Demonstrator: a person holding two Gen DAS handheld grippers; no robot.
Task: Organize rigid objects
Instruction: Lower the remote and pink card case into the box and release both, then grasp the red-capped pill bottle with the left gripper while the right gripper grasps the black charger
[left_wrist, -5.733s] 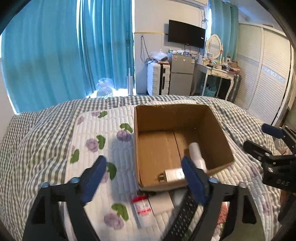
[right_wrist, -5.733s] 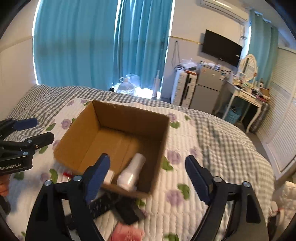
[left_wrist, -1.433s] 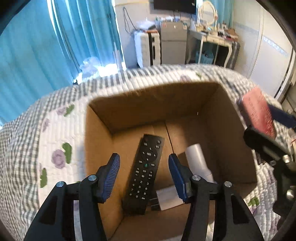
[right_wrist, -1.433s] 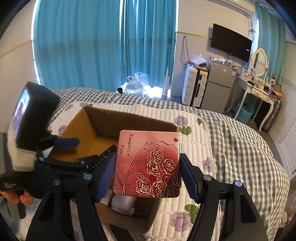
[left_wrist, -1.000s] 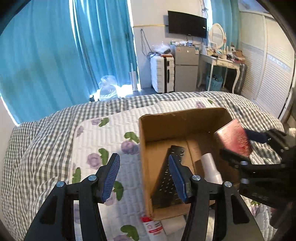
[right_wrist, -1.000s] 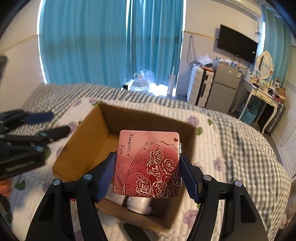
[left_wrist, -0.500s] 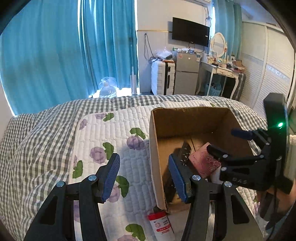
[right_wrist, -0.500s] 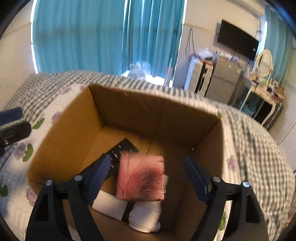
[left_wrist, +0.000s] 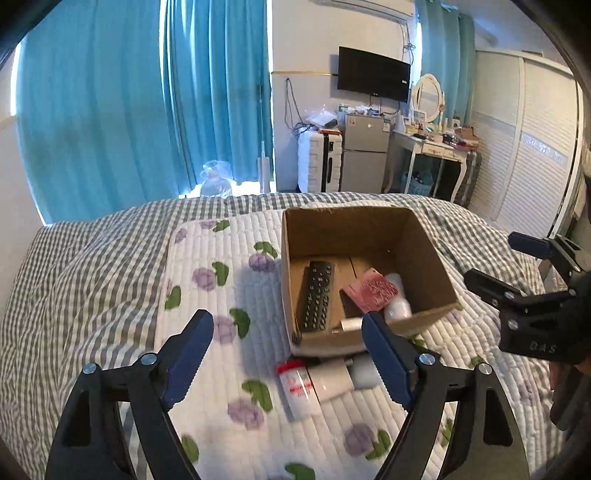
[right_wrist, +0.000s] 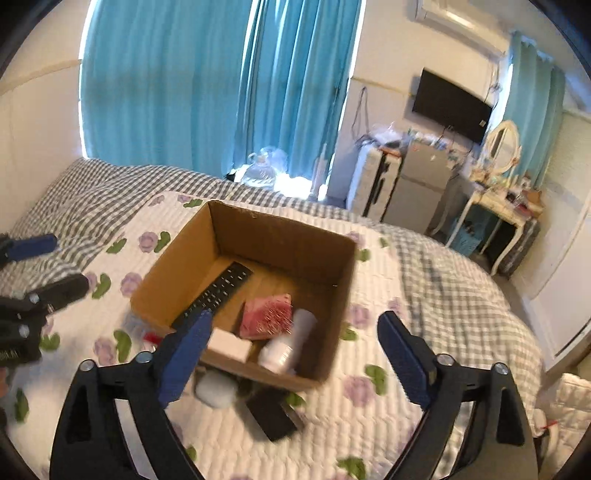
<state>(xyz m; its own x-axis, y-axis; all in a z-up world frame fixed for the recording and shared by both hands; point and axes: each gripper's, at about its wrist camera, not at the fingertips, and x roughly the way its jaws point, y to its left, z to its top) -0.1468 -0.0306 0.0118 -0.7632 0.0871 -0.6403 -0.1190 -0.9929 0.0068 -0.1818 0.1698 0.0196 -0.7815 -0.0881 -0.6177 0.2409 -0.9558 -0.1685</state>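
An open cardboard box (left_wrist: 424, 243) (right_wrist: 280, 229) sits on the quilted bed. Inside lie a black remote (left_wrist: 317, 295) (right_wrist: 218, 291), a red rose-print box (left_wrist: 371, 290) (right_wrist: 266, 311), a white bottle (left_wrist: 397, 302) (right_wrist: 290, 341) and a small white block (right_wrist: 229, 343). In front of the box lie a red-capped jar (left_wrist: 297, 384), a white cylinder (left_wrist: 332, 376), a round white object (right_wrist: 216, 387) and a black box (right_wrist: 275, 413). My left gripper (left_wrist: 286, 360) is open and empty above these loose things. My right gripper (right_wrist: 293, 356) is open and empty, held above the box's near edge.
The bed has a grey checked cover (left_wrist: 74, 280) and a white floral quilt (left_wrist: 207, 280). Blue curtains (left_wrist: 147, 110), a suitcase and small fridge (left_wrist: 364, 158), a dressing table (right_wrist: 498, 206) and white wardrobe doors (left_wrist: 535, 166) stand beyond the bed.
The right gripper opened, left the red rose-print box in the cardboard box and drew back. The left gripper opened wider and pulled back toward the loose things in front.
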